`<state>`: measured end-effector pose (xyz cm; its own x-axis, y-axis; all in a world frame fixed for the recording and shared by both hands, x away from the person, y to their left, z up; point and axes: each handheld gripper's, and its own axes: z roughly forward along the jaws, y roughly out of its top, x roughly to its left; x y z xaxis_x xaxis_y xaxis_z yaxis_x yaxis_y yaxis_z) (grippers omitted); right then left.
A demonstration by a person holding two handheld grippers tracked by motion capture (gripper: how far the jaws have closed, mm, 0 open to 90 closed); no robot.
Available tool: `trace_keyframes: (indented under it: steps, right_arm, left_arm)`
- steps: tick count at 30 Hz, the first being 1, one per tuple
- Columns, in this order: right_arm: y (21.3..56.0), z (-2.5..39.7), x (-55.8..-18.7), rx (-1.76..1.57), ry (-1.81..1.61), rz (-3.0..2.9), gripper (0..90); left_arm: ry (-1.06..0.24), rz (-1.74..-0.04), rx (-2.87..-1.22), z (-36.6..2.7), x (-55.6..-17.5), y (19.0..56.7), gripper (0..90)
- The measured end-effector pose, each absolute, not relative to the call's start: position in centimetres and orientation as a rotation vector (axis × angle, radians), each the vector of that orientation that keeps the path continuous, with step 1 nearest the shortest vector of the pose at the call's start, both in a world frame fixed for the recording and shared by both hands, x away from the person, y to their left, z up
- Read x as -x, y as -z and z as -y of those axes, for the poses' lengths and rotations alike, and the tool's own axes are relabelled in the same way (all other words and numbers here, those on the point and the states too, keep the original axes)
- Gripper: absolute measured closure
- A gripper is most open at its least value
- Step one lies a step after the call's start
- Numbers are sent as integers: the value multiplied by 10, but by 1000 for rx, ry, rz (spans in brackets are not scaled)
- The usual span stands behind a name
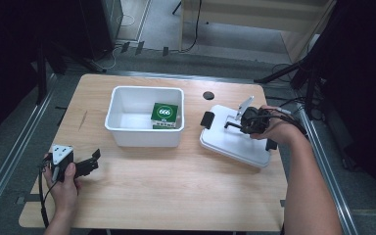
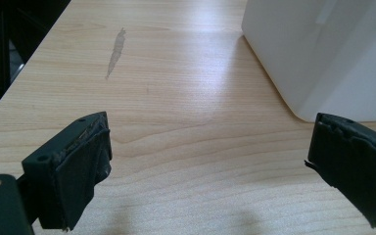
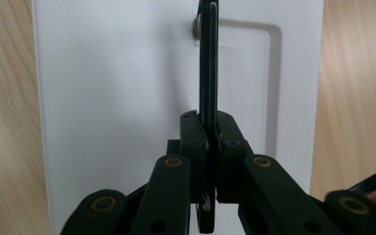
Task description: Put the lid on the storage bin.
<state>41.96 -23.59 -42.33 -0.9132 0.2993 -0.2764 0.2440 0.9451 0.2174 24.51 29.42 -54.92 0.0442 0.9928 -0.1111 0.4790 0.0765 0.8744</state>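
Right claw (image 3: pixel 209 147) pinches the lid (image 1: pixel 235 139) handle (image 3: pixel 208 73); thin grip, lid could swing or slip when lifted toward the bin (image 1: pixel 144 117). Left claw (image 2: pixel 205 166) wide, idle on the desk (image 1: pixel 176 191).

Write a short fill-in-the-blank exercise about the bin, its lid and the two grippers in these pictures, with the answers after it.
1. The green box lies inside the white ____.
2. The right gripper is shut on the black handle of the white ____.
3. The left gripper hovers over the wooden table with its jaws ____.
4. The lid rests on the table to the ____ of the bin in the high view.

Missing words: bin; lid; open; right
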Motion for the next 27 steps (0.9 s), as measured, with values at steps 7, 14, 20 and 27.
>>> trace_keyframes:
  steps: [7,14,20,27]
  right_arm:
    - [396,230,-423,-362,-273,-2758,852]
    - [372,223,-425,-342,-261,-2750,852]
    - [345,212,-426,-304,-263,-2731,852]
    - [323,198,-425,-269,-299,-2720,852]
  left_arm:
    - [-805,-1551,-1516,-294,-245,549,32]
    - [-800,-1550,-1514,-294,-245,549,32]
    - [-798,-1550,-1513,-295,-246,550,32]
    - [-797,-1550,-1515,-295,-246,550,32]
